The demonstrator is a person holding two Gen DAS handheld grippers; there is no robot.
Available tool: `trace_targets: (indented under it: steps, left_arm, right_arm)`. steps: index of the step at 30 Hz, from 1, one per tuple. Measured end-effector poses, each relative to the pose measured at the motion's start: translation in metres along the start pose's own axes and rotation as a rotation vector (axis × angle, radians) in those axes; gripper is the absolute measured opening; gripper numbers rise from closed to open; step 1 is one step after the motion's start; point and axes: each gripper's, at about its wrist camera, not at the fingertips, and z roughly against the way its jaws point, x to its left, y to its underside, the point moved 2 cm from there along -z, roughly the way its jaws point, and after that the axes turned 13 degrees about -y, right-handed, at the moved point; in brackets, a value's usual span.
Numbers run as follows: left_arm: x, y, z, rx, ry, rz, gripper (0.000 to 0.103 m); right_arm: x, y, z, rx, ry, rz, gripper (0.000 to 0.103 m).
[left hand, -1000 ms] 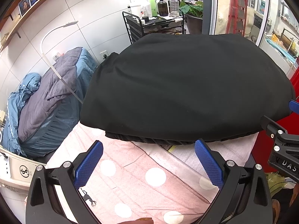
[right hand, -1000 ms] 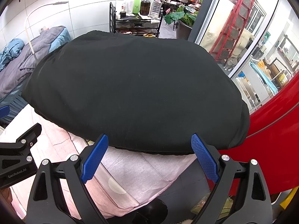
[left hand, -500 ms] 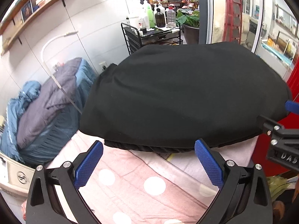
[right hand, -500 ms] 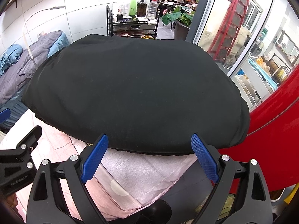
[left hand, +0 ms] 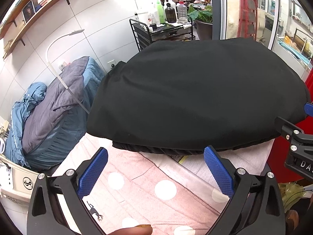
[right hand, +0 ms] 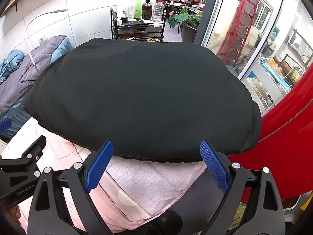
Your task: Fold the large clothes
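Note:
A large black garment lies folded flat in layers on a table covered by a pink polka-dot cloth; it also fills the right wrist view. My left gripper is open and empty, just short of the garment's near edge. My right gripper is open and empty, its fingertips at the garment's near edge above the cloth. Each gripper shows at the edge of the other's view.
A pile of blue and grey bedding lies to the left. A black cart with bottles stands behind the table. A red curved surface is at the right. A white lamp arm rises at the left.
Both grippers have drawn back and lifted slightly from the garment; both stay open. The garment has not moved.

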Motion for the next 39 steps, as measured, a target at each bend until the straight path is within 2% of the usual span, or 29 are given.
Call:
trace_targets:
  steps: [6, 39]
  left_arm:
    - [-0.003, 0.003, -0.005, 0.022, -0.001, -0.011, 0.097]
    - [-0.009, 0.005, -0.005, 0.018, -0.004, -0.018, 0.097]
  right_arm:
    - [-0.007, 0.002, -0.004, 0.014, -0.005, -0.03, 0.089]
    - [-0.009, 0.003, -0.006, 0.026, -0.036, -0.066, 0.089]
